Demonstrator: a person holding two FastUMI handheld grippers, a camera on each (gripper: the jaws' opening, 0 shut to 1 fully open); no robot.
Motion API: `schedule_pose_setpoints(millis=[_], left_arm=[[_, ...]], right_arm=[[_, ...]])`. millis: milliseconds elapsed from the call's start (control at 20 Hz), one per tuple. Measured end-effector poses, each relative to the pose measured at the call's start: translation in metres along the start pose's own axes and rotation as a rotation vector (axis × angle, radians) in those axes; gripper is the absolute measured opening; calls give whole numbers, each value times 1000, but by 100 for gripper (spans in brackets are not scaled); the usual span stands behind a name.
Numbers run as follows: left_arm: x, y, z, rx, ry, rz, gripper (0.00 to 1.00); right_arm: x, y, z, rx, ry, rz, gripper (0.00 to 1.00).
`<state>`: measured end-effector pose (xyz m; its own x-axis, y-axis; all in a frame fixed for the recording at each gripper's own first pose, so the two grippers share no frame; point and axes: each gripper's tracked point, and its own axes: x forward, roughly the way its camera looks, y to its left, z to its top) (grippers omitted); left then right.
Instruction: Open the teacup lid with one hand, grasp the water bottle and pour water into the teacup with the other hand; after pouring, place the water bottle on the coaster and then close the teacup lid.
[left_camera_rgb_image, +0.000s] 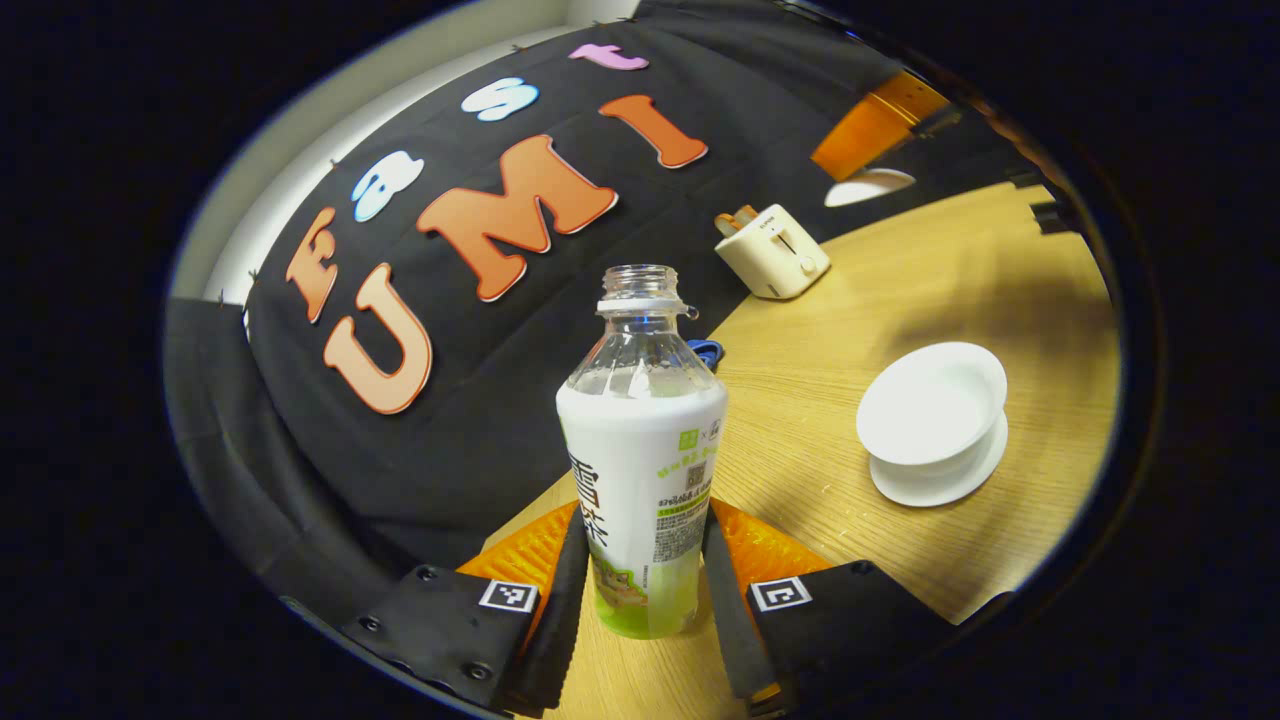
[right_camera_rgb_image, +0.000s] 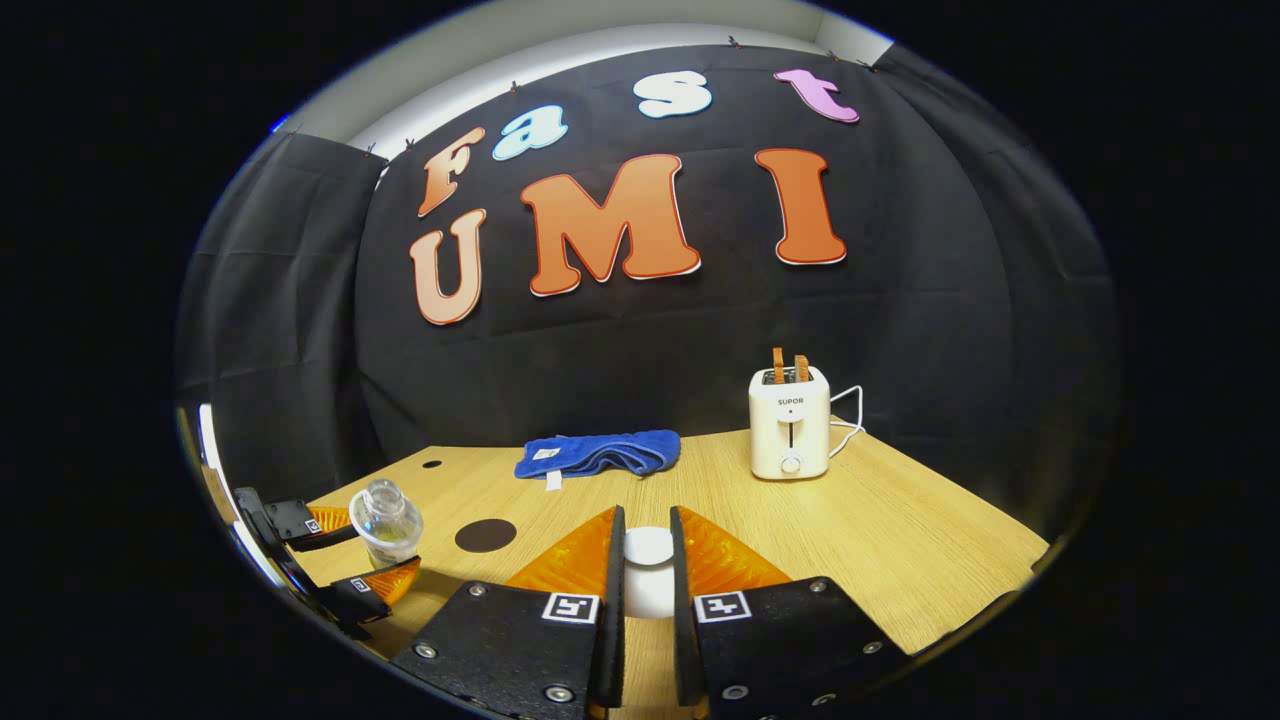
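In the left gripper view my left gripper (left_camera_rgb_image: 645, 520) is shut on the water bottle (left_camera_rgb_image: 645, 450). The bottle is upright and uncapped, with a white label and a little liquid at the bottom. To its right the white teacup (left_camera_rgb_image: 935, 400) stands open on its saucer (left_camera_rgb_image: 940, 480). In the right gripper view my right gripper (right_camera_rgb_image: 647, 515) is shut on the white teacup lid (right_camera_rgb_image: 648, 565), held above the table. The dark round coaster (right_camera_rgb_image: 486, 535) lies on the table left of it. Farther left are the left gripper (right_camera_rgb_image: 365, 550) and the bottle (right_camera_rgb_image: 385, 520).
A cream toaster (right_camera_rgb_image: 790, 420) with two slices stands at the back right of the wooden table (right_camera_rgb_image: 900, 530), its cord trailing behind. A folded blue towel (right_camera_rgb_image: 598, 452) lies by the back wall. In the left gripper view, the toaster (left_camera_rgb_image: 772, 250) sits beyond the teacup.
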<state>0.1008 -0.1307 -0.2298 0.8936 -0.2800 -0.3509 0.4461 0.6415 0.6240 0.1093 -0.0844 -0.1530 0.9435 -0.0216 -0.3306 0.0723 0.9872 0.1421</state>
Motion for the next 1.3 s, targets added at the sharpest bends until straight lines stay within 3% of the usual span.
schedule_pose_setpoints(millis=[200, 350, 550, 600, 700, 800, 1050, 1100, 1300], left_arm=[[-4, -10, 6, 194, -13, -17, 60], [-1, -16, 9, 343, -10, -37, 63], [0, -8, 6, 471, 3, -29, 63], [1, -6, 5, 509, 2, -35, 59], [2, 0, 1, 585, 9, -36, 63], [7, 2, -1, 640, 9, -36, 60], [6, 7, 0, 747, 9, -17, 66], [5, 7, 1, 767, 7, -14, 60], [2, 9, 5, 832, -4, -7, 63]], right_arm=[[-1, -10, -3, -11, -1, -15, 20], [1, -13, -5, 20, 6, -12, 20], [2, -20, -15, 16, 21, -30, 20], [3, -20, -17, 15, 24, -28, 20], [5, -18, -25, 21, 43, -22, 20], [5, -19, -33, 19, 55, -25, 20], [3, -19, -35, -2, 58, -24, 20], [3, -19, -35, -4, 55, -23, 20], [2, -21, -38, -9, 58, -25, 20]])
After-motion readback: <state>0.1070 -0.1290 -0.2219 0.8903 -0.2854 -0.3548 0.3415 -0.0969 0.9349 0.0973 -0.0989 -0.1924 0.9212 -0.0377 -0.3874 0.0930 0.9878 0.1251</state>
